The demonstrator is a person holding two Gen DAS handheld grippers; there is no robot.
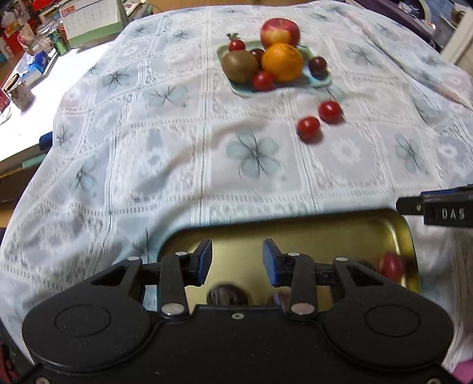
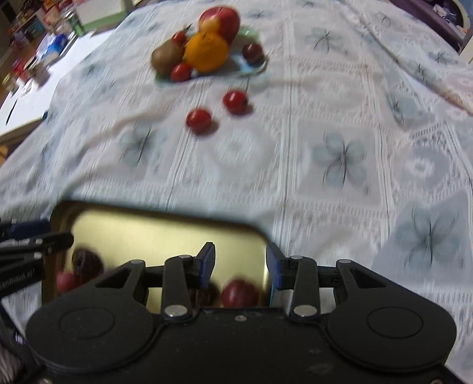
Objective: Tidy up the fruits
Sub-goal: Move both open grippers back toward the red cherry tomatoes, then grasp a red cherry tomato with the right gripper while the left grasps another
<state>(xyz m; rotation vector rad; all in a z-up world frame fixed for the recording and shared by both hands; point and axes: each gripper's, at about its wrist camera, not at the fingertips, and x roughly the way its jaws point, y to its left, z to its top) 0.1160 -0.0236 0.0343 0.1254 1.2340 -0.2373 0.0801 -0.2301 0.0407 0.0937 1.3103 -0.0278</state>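
Note:
A pale green plate (image 1: 320, 80) (image 2: 254, 68) at the far side holds an apple (image 1: 279, 29), an orange (image 1: 282, 62), a kiwi (image 1: 239, 65), cherry tomatoes and dark cherries. Two cherry tomatoes (image 1: 308, 128) (image 1: 329, 111) lie loose on the cloth in front of it; they also show in the right wrist view (image 2: 198, 120) (image 2: 235, 102). A gold tin tray (image 1: 325, 230) (image 2: 147, 233) sits near me with a red fruit (image 1: 391, 265) (image 2: 239, 292) and a dark fruit (image 2: 87, 264) in it. My left gripper (image 1: 237, 263) is open and empty over the tray. My right gripper (image 2: 239, 264) is open and empty over the tray's right end.
A white and blue flowered tablecloth (image 1: 177, 147) covers the table. To the left, a white desk (image 1: 35, 97) holds a calendar (image 1: 88, 20), jars and boxes. The right gripper's side (image 1: 443, 208) shows at the left wrist view's right edge.

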